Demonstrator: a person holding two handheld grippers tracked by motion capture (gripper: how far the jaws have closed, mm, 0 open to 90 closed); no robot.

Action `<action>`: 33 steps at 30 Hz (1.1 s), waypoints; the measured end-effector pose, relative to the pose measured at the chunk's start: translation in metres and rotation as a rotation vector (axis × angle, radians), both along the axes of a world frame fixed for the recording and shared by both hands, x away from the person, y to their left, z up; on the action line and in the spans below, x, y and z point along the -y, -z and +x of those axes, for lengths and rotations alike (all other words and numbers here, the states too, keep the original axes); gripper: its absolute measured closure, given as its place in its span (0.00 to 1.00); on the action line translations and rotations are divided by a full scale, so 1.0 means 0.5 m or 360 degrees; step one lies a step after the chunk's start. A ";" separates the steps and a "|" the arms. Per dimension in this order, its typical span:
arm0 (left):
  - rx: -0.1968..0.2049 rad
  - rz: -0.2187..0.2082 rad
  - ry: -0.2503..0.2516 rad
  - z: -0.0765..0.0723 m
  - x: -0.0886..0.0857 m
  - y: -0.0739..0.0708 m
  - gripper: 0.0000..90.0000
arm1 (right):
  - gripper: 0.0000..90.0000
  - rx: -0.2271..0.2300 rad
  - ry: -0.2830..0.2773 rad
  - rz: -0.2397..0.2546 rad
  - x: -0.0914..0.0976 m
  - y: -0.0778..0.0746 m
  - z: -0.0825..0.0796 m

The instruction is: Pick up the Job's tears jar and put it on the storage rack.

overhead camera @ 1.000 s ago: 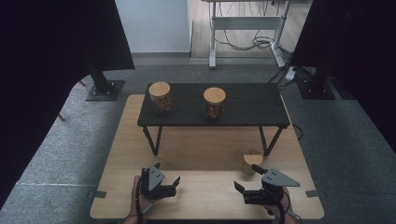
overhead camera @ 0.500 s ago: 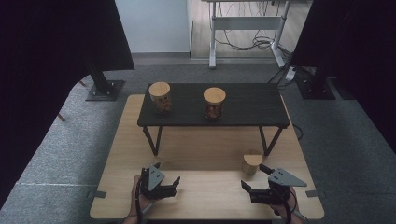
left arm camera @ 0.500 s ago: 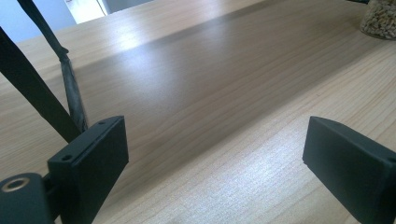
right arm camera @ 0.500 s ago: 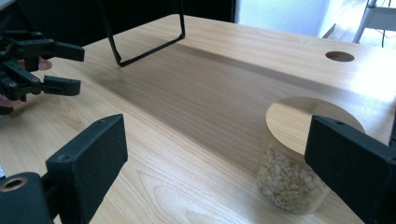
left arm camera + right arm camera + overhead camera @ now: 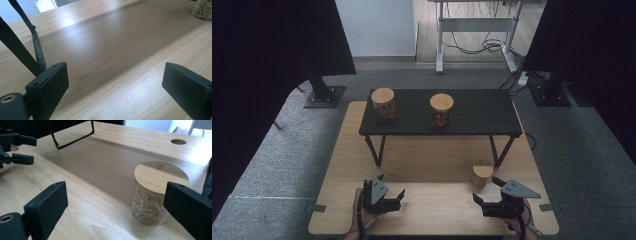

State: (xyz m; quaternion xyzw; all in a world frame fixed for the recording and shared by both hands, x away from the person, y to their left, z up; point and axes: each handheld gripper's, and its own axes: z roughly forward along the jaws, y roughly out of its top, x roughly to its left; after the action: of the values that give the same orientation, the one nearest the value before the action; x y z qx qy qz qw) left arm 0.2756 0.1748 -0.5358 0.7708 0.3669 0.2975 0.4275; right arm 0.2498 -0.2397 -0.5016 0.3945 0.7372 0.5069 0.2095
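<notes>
- Jar of nuts (image 5: pixel 154 195) sits on the wooden table (image 5: pixel 437 205), just ahead of the right gripper (image 5: pixel 490 192), apart from both jaws.
- Right gripper has backed off a bit since a second ago, jaws wide and empty, so no grab yet.
- Left gripper (image 5: pixel 398 200) idles wide too, jar well off to its side.

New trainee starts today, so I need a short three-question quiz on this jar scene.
1. True or false: the right gripper is shut on the jar on the table.
2. How many jars stand on the black shelf?
3. The jar near the right gripper has: A) a metal lid, B) a wooden lid, C) no lid.

Key: 1 false, jaws open and apart from it; 2 two; 3 B.
</notes>
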 end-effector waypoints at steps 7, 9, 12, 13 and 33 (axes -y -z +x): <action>-0.0001 0.0004 0.0001 0.000 0.001 0.000 0.07 | 0.05 -0.0017 0.0037 0.0006 0.014 0.011 0.009; -0.0001 0.0004 0.0001 0.000 0.001 0.000 0.07 | 0.05 -0.0028 0.0046 0.0006 0.017 0.015 0.012; -0.0002 0.0005 0.0000 0.000 0.001 0.000 0.07 | 0.05 -0.0032 0.0058 -0.0006 0.019 0.020 0.017; -0.0002 0.0005 -0.0001 0.000 0.001 0.000 0.07 | 0.05 -0.0023 0.0074 -0.0015 0.020 0.021 0.018; -0.0012 0.0012 0.0005 0.001 0.004 0.004 0.07 | 0.06 -0.0078 0.0137 -0.0114 0.025 0.054 0.071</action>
State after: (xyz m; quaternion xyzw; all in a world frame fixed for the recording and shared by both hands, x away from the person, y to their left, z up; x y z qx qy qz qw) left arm 0.2762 0.1726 -0.5379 0.7741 0.3661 0.2954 0.4236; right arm 0.2851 -0.2525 -0.5286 0.4304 0.7422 0.4608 0.2271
